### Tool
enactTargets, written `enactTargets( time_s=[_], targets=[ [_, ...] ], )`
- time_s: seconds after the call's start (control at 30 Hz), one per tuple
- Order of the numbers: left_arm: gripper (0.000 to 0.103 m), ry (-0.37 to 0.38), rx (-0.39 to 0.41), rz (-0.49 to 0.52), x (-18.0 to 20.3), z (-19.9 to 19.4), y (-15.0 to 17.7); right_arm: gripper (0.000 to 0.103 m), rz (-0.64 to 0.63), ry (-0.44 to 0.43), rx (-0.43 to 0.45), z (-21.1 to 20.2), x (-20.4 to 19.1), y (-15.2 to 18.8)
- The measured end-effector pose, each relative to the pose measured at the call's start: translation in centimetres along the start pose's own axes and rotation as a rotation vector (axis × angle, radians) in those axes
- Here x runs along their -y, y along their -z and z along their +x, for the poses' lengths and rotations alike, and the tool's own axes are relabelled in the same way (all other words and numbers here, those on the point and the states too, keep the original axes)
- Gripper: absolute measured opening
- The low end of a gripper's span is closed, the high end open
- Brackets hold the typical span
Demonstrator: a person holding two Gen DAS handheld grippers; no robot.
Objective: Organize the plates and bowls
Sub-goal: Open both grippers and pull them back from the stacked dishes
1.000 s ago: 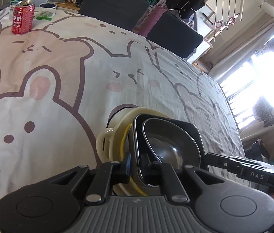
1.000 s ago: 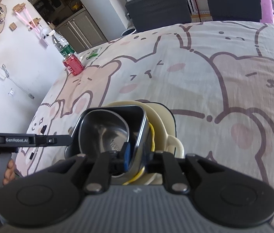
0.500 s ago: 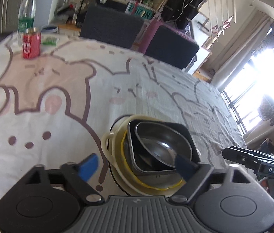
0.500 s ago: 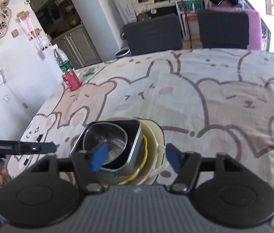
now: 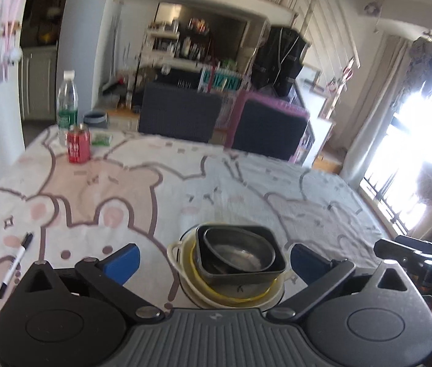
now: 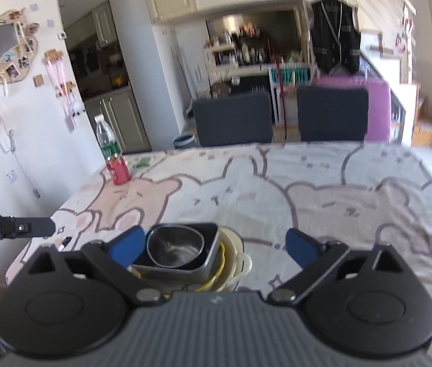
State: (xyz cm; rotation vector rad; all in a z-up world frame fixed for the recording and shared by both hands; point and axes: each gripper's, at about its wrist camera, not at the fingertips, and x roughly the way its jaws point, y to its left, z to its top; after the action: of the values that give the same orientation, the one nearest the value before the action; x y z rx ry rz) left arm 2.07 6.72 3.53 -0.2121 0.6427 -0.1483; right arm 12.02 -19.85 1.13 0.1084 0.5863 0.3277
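A nested stack stands on the bear-print tablecloth (image 5: 222,183): a round steel bowl (image 5: 238,249) inside a dark square dish (image 5: 264,270), inside a cream bowl (image 5: 176,249) with a yellow rim. It also shows in the right wrist view, with the steel bowl (image 6: 174,246) in the square dish (image 6: 206,263). My left gripper (image 5: 214,258) is open, raised and back from the stack. My right gripper (image 6: 212,244) is open, with the stack low between its fingers.
A red can (image 5: 78,146), a water bottle (image 5: 67,104) and a green packet (image 5: 102,138) stand at the far left corner. A black marker (image 5: 15,264) lies at the near left. Two dark chairs (image 5: 180,116) stand behind the table. The other gripper (image 5: 421,260) shows at the right.
Both grippers were shut on the stack's rims one second ago. They have opened, let go, and pulled up and back, leaving the stack on the cloth.
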Motion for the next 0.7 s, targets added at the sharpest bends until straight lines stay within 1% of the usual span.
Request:
enactTargets(
  time_s=[0.07,0.17,0.27,0.4,0.47,0.53,0.6,0.7],
  targets=[
    [0.103,0.018,0.044,0.001,0.4,-1.2,0.3,0.103,-0.025,0.013,0.038,-1.5,-0.7,0.4],
    [0.103,0.033,0.087,0.001,0.6,-2.2,0.7,0.103,-0.046,0.029,0.078,-3.2,-1.4,1.2],
    [0.103,0.038,0.131,-0.004,0.5,-3.1,1.5,0.103,-0.055,0.069,0.107,-4.3,-1.8,2.3],
    [0.103,0.013,0.153,0.034,0.4,-3.3,2.9,0.103,-0.049,0.102,0.141,-5.2,-2.3,4.1],
    [0.103,-0.029,0.151,0.05,0.3,-3.2,3.8,0.103,-0.036,0.117,0.16,-5.2,-2.5,5.0],
    [0.103,-0.066,0.152,0.07,0.0,-3.1,4.6,0.103,-0.048,0.149,0.179,-5.2,-3.0,5.9],
    [0.103,-0.08,0.159,0.089,-0.3,-3.3,5.5,0.103,-0.059,0.169,0.185,-5.2,-3.3,6.7],
    [0.103,-0.102,0.154,0.111,-0.4,-3.2,6.4,0.103,-0.067,0.176,0.194,-5.1,-3.7,7.7]
  ],
)
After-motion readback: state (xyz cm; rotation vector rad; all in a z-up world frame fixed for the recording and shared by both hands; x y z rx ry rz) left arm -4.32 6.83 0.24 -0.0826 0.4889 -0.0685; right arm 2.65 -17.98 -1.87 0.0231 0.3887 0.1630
